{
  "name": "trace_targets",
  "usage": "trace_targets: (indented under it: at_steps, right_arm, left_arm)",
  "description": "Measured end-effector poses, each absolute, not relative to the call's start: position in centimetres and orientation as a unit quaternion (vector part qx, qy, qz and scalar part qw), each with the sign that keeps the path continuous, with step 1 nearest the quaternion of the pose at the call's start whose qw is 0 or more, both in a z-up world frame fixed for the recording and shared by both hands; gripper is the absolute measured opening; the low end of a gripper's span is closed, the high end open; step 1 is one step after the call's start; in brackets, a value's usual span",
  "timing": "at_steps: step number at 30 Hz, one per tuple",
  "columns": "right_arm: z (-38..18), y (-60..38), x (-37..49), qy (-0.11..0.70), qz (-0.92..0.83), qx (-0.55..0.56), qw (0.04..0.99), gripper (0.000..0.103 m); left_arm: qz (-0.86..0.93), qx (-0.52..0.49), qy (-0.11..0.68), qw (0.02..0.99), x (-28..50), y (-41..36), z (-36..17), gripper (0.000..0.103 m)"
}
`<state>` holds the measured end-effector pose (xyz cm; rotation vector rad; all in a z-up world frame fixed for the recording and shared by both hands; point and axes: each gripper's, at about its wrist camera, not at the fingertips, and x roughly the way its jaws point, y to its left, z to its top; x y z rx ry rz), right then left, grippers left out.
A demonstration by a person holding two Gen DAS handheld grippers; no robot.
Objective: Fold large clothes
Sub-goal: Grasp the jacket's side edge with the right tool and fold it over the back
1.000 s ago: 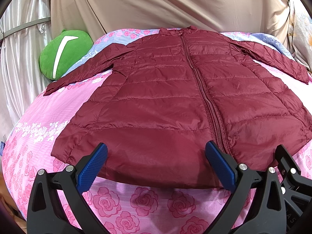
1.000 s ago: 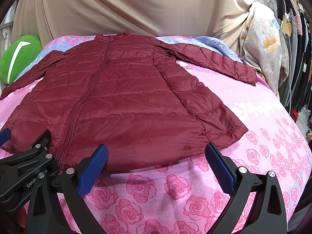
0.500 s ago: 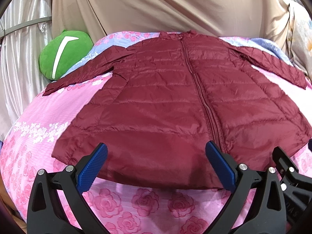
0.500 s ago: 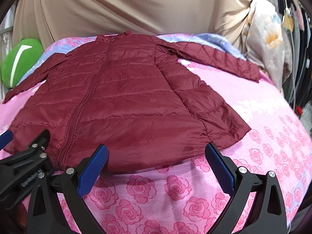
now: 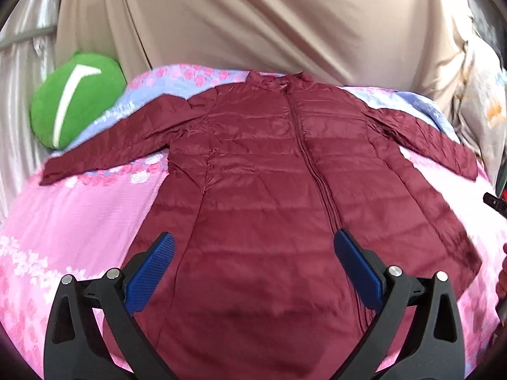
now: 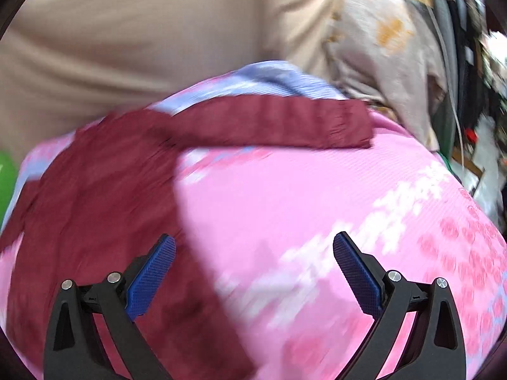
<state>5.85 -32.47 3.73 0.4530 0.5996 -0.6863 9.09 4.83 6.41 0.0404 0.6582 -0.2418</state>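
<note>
A dark red quilted jacket (image 5: 263, 190) lies flat and face up on the pink rose-patterned bed cover (image 5: 79, 209), zipper closed, both sleeves spread out. My left gripper (image 5: 253, 269) is open and empty, hovering above the jacket's lower front. My right gripper (image 6: 253, 269) is open and empty over the bed to the right of the jacket's body (image 6: 95, 209), with its right sleeve (image 6: 279, 123) stretched across ahead. The right wrist view is motion-blurred.
A green cushion (image 5: 74, 98) sits at the far left of the bed. A beige curtain (image 5: 253, 22) hangs behind the bed. Hanging clothes and clutter (image 6: 443, 63) stand past the bed's right side.
Both grippers moved forward over the bed. The right gripper swung right, from the hem toward the jacket's right sleeve. Both stayed open.
</note>
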Motion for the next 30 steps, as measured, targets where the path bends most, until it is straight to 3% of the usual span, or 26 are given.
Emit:
trace_targets:
  at_steps: [9,15,18,19,20,21,22,30]
  right_arm:
    - [0.4,-50.8,8.3,0.262,-0.408,0.316,0.816,0.098]
    - [-3.1,-57.9,9.6,0.274,-0.432,0.376,0.773,0.085]
    - [-3.9,-60.0,10.1,0.257,-0.433,0.414,0.758,0.068]
    - [-3.8,-60.3,10.4,0.251,-0.429,0.420,0.760,0.050]
    - [-3.6,-60.8,10.7,0.247,-0.421,0.425,0.762,0.026]
    - [-3.2,-61.0,11.3,0.246,-0.409,0.430,0.766,0.016]
    - [-2.3,-61.0,12.3,0.240,-0.397,0.431,0.774,0.011]
    - [13.1,-50.2,23.6,0.161,-0.256,0.290,0.908,0.009]
  left_arm:
    - [-0.115,-0.027,0.343,0.932,17.7,4.7,7.3,0.098]
    - [-0.104,-0.028,0.347,0.931,22.4,3.6,7.7,0.098]
    - [-0.098,-0.020,0.347,0.932,24.2,3.2,7.6,0.098]
    - [-0.098,-0.018,0.349,0.932,24.7,3.1,7.5,0.098]
    - [-0.098,-0.018,0.351,0.931,25.1,3.0,7.4,0.098]
    - [-0.098,-0.017,0.355,0.930,25.6,3.0,7.3,0.098]
    - [-0.097,-0.019,0.358,0.928,26.2,3.0,7.1,0.098]
    - [-0.081,-0.015,0.354,0.932,28.8,3.5,6.8,0.098]
